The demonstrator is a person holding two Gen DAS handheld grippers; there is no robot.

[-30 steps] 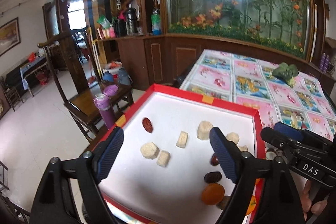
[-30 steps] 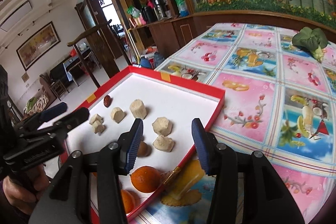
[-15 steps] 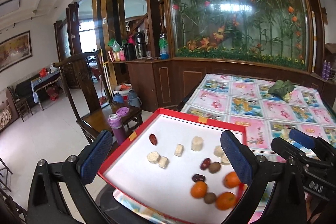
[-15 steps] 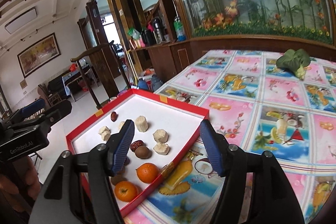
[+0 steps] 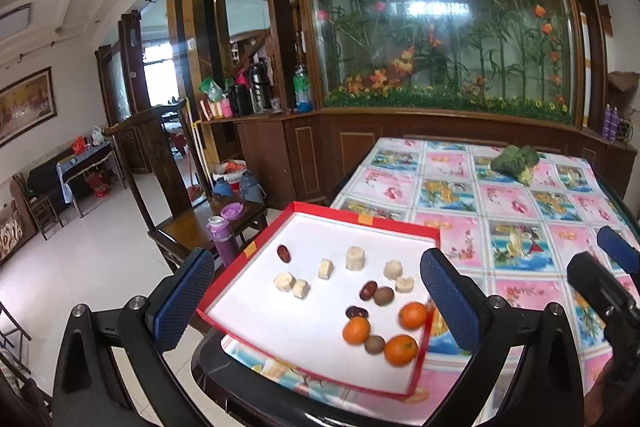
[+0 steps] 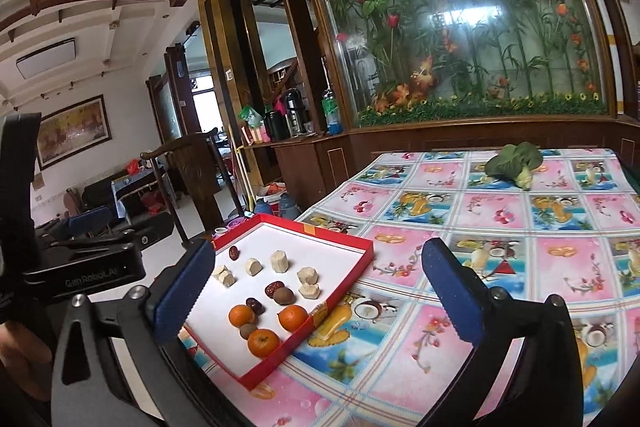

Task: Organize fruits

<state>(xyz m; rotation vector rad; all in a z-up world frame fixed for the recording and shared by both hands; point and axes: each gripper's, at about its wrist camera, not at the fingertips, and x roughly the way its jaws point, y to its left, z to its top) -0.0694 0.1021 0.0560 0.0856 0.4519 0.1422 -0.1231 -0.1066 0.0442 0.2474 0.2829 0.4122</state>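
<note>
Floral glass wall, wooden chair, white tiled floor, framed painting

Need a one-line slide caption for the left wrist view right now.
Open left gripper above red tray of oranges, dates and banana chunks.

- "GenRoboLAI", or something close to it, stands in pale letters on the black body of the left claw, seen at the left edge of the right wrist view; the last letters are blurred and cannot be read for certain.
- The black body of the right claw, at the right edge of the left wrist view, shows no lettering that can be read.
- The patterned cloth on the tabletop carries fruit pictures only, with no legible words.
- The framed picture on the wall is too small to read.
</note>
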